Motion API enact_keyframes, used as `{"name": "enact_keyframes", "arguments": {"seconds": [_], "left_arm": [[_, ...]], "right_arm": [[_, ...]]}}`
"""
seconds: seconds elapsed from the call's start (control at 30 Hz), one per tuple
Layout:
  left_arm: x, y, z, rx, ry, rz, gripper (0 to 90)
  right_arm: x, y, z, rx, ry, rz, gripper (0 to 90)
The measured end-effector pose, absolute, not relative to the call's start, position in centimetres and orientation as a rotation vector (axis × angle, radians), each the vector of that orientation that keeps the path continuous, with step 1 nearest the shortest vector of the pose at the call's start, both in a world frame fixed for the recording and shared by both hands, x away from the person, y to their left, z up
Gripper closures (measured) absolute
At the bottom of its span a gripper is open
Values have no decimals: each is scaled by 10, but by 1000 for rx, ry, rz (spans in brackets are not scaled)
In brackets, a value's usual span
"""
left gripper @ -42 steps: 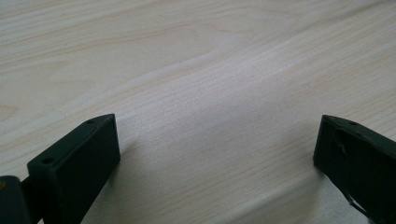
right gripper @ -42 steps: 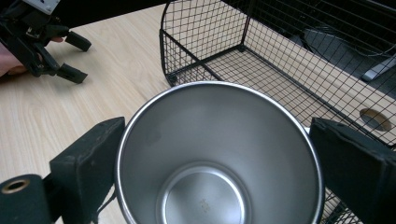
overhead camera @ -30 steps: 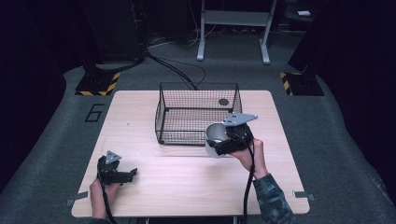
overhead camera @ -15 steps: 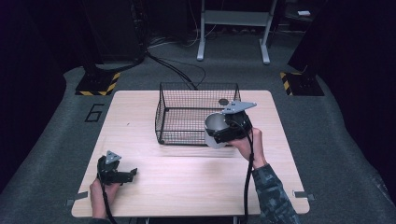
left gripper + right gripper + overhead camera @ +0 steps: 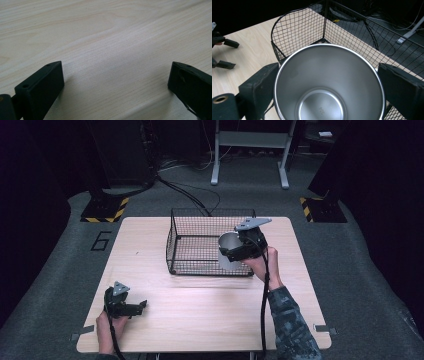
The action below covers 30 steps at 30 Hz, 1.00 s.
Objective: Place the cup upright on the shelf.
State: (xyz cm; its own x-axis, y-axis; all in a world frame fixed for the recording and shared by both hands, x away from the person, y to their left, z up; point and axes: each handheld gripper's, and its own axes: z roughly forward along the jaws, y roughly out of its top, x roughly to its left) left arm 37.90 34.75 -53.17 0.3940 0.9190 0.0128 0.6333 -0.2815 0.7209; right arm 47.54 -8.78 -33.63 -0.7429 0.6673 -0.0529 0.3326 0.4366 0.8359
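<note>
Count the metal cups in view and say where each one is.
1. A shiny, round steel cup is clamped in the right gripper, held over the near right part of the black wire mesh basket. Its inside looks empty in the right gripper view.

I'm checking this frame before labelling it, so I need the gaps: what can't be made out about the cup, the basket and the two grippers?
- Metal cup: its outer wall and base are hidden by its own rim in the right gripper view, and by the right gripper in the high view.
- Wire basket: the cup covers its near right floor, and a mark in the cup's bottom is too small to read.
- Left gripper: its body is cut off by the bottom edge.
</note>
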Motion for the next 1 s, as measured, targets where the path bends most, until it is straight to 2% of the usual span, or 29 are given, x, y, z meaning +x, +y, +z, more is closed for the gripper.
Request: {"name": "enact_keyframes", "arguments": {"seconds": [0.63,1.0], "left_arm": [[379,348,-532,2019,1323,578,4],[379,348,-531,2023,1325,568,4]], "right_arm": [[518,-74,-330,897,2310,1192,59],[544,-64,-342,972,2313,1201,60]]}}
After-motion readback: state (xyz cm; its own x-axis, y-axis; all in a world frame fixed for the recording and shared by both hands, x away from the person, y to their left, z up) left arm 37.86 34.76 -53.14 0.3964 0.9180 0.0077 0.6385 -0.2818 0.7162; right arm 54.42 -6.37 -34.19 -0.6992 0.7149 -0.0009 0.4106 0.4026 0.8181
